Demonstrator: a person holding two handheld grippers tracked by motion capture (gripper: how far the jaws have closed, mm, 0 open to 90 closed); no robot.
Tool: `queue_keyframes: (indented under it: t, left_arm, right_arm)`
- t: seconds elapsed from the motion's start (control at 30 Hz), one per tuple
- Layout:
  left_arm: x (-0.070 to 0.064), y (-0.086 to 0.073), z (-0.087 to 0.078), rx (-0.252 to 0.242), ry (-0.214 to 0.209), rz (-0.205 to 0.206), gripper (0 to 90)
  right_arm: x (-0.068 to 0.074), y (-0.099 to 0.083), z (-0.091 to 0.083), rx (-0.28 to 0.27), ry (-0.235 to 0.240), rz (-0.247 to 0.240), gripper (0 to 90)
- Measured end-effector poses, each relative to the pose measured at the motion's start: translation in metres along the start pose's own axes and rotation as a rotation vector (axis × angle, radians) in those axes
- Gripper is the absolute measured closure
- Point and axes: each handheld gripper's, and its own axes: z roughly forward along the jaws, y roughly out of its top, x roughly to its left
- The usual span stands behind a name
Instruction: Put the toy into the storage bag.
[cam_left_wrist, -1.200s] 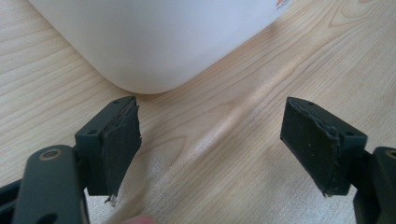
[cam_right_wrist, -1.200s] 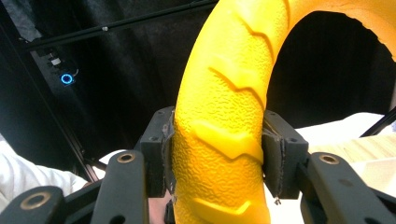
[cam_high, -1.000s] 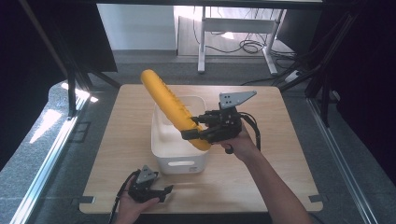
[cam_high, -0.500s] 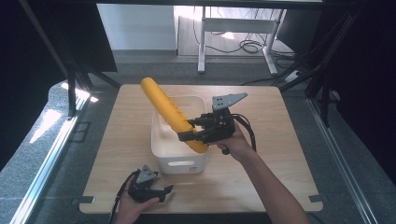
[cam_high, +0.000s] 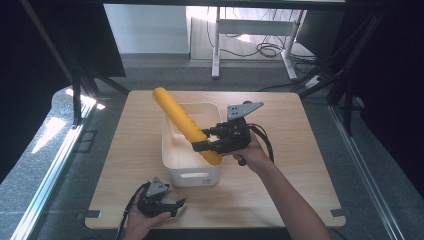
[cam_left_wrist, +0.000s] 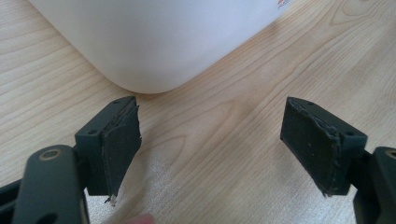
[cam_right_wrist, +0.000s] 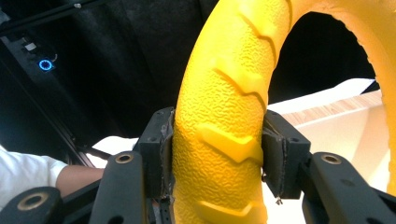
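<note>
A big yellow ring (cam_high: 180, 117) with a raised tyre-like tread (cam_right_wrist: 224, 93) is held edge-on and slanted over a white plastic bin (cam_high: 195, 176), its lower end down inside the bin. My right gripper (cam_high: 202, 140) is shut on the ring's lower part, with the pads (cam_right_wrist: 161, 154) pressed on both sides of the rim. My left gripper (cam_high: 177, 205) rests low on the wooden table (cam_high: 280, 195) near its front edge. It is open (cam_left_wrist: 212, 144) with nothing between its fingers, and it faces a rounded corner of the bin (cam_left_wrist: 154, 42).
The bin stands in the middle of the table, with bare wood on both sides. Beyond the far edge are a grey floor, a white desk frame (cam_high: 250, 30) with cables, and dark frame posts (cam_high: 75, 85) at the left.
My right gripper has carried the ring slightly down and to the left, deeper over the bin. The left gripper has stayed put.
</note>
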Motion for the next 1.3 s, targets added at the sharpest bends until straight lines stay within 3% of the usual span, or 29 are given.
queue_keyframes:
  t: [0.13,0.27,0.43,0.83,1.07,1.3]
  left_arm:
    - [0.000,0.000,0.000,0.001,-0.002,0.004,20.2]
    - [0.000,0.000,0.000,0.003,-0.003,0.006,20.2]
    - [-0.001,0.000,0.001,0.006,-0.006,0.010,20.2]
    - [-0.001,0.000,0.001,0.010,-0.007,0.014,20.2]
    - [-0.001,0.000,0.001,0.009,-0.008,0.014,20.2]
    - [-0.001,0.000,0.001,0.007,-0.009,0.014,20.2]
  right_arm:
    - [-0.007,-0.005,0.000,0.011,-0.023,0.043,49.7]
    - [-0.008,-0.007,-0.002,0.002,-0.021,0.034,48.8]
    - [-0.008,-0.008,-0.003,0.021,-0.052,0.005,47.5]
    - [-0.011,-0.016,-0.006,0.010,-0.076,0.018,41.7]
    - [-0.010,-0.017,-0.010,-0.009,-0.105,0.019,36.2]
    - [-0.004,-0.016,-0.019,-0.061,-0.124,0.019,31.8]
